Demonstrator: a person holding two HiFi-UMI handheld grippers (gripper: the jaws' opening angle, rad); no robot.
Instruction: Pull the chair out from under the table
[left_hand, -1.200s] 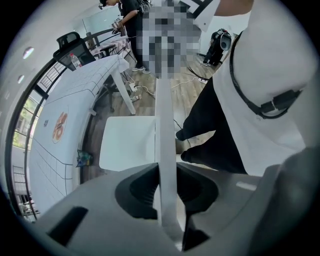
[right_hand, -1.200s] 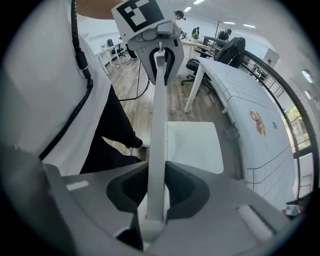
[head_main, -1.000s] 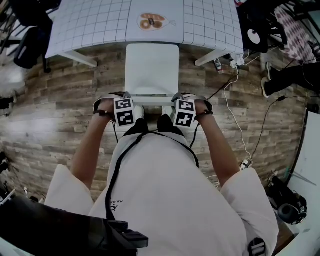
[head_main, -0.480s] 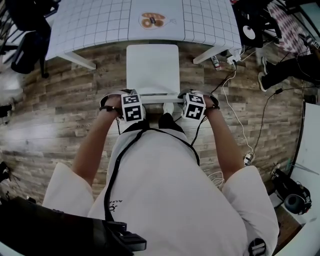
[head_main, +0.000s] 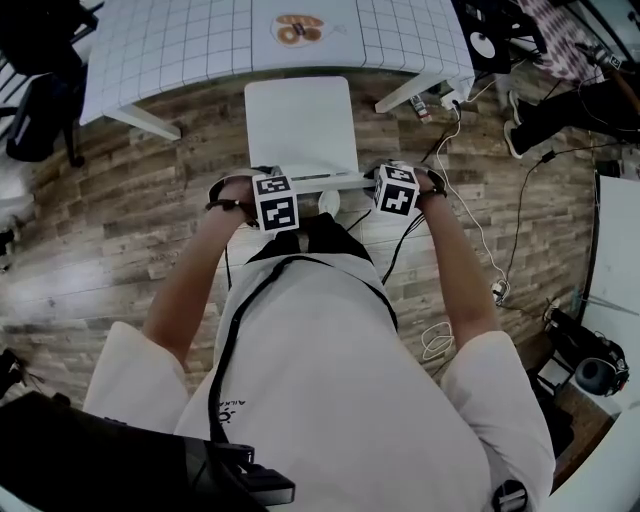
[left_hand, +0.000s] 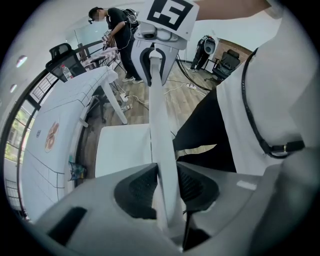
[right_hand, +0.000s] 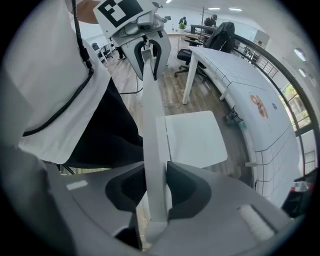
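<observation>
The white chair (head_main: 300, 120) stands on the wood floor just in front of the gridded white table (head_main: 190, 45), its seat clear of the table edge. Its thin backrest rail (head_main: 335, 182) runs right in front of my legs. My left gripper (head_main: 270, 185) clamps the rail's left end, and its dark pads press both faces of the backrest (left_hand: 160, 145). My right gripper (head_main: 393, 180) holds the right end. Its jaws are opening, with the backrest (right_hand: 152, 145) still between the pads and touching them. Each gripper view shows the other gripper at the rail's far end.
A white cable (head_main: 470, 210) and a power strip (head_main: 440, 100) lie on the floor right of the chair, by the slanted table leg (head_main: 405, 95). Another leg (head_main: 140, 122) slants at left. Dark office chairs (head_main: 40, 80) stand at far left. A food print (head_main: 297, 30) marks the tabletop.
The head view has shifted, so chair and table sit higher in the picture. Both marker cubes have rolled a little. Both grippers stay on the backrest rail.
</observation>
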